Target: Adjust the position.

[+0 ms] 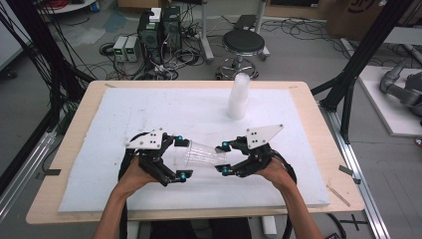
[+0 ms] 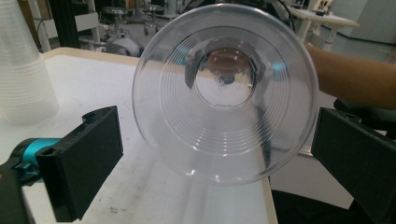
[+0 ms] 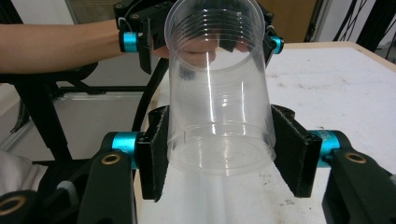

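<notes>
Clear plastic is what both hands are busy with: one see-through cup [image 1: 203, 154] lies on its side in the air between two grippers, above the near middle of the counter [image 1: 318, 164], and one white-looking stack of cups [image 1: 238, 97] stands upright well apart toward the far edge. The right gripper [image 1: 222, 158] has its jaws pressed against the narrow base of the cup, one on each side, holding it; in the right gripper view [image 3: 219, 154] the black pads touch the cup's walls. The left gripper [image 1: 183, 158] stands wide at the cup's mouth, its jaws either side of the rim and apart from it in the left gripper view [image 2: 212, 154]. A white foam sheet [image 1: 149, 107] covers most of the counter, bare along the left, right and near edges. Both forearms come in from the near edge, hands angled inward toward each other.
</notes>
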Action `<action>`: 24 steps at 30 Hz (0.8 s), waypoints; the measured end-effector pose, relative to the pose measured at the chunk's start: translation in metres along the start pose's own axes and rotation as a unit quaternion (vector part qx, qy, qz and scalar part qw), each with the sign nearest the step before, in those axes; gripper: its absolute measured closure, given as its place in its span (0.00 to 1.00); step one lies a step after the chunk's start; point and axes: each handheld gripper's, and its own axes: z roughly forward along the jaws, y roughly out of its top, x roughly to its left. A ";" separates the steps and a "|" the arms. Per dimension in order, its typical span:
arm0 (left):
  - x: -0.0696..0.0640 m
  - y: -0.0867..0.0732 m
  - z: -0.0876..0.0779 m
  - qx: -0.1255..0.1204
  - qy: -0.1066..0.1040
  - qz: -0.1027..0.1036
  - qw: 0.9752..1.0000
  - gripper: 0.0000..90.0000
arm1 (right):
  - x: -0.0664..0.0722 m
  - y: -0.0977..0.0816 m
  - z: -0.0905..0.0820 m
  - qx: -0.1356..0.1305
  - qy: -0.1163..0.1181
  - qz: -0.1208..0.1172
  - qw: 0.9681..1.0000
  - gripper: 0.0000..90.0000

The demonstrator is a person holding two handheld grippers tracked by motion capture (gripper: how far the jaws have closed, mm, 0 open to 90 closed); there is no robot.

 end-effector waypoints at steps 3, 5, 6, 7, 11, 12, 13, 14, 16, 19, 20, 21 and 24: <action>-0.001 -0.001 0.003 -0.006 -0.002 -0.001 1.000 0.02 | 0.000 -0.002 0.001 -0.009 0.002 0.000 1.000 0.47; -0.001 -0.002 0.005 -0.009 -0.002 -0.001 1.000 0.02 | -0.001 -0.004 0.001 -0.018 0.005 0.001 1.000 0.48; -0.001 -0.002 0.006 -0.012 -0.003 -0.002 1.000 0.02 | -0.001 -0.005 0.001 -0.022 0.005 0.003 1.000 0.48; -0.001 -0.002 0.007 -0.016 -0.003 -0.002 1.000 0.02 | -0.001 -0.005 0.001 -0.025 0.005 0.002 1.000 0.47; 0.000 -0.003 0.009 -0.027 -0.006 -0.006 1.000 0.02 | -0.001 -0.008 0.001 -0.034 0.007 0.001 0.999 0.47; -0.001 -0.003 0.011 -0.029 -0.008 -0.007 1.000 0.02 | -0.001 -0.009 0.000 -0.035 0.007 0.002 0.999 0.48; -0.001 -0.003 0.012 -0.033 -0.010 -0.008 0.999 0.02 | -0.001 -0.009 0.000 -0.035 0.007 0.001 0.999 0.47; -0.001 -0.003 0.013 -0.033 -0.011 -0.007 0.999 0.02 | -0.001 -0.009 0.000 -0.036 0.007 0.002 0.999 0.47; -0.001 -0.003 0.016 -0.033 -0.013 -0.005 0.999 0.02 | -0.001 -0.009 0.000 -0.038 0.007 0.002 0.999 0.47; -0.001 -0.003 0.020 -0.034 -0.013 -0.003 0.999 0.02 | 0.000 -0.009 -0.001 -0.042 0.008 0.001 0.999 0.48; -0.001 -0.002 0.021 -0.032 -0.015 -0.003 0.999 0.02 | 0.000 -0.008 -0.001 -0.043 0.009 0.002 0.999 0.48; -0.001 -0.002 0.022 -0.035 -0.015 -0.006 0.999 0.02 | 0.000 -0.008 -0.001 -0.044 0.008 -0.001 0.999 0.48; -0.001 -0.001 0.023 -0.034 -0.020 -0.006 0.999 0.03 | 0.000 -0.008 0.000 -0.047 0.009 0.000 0.999 0.48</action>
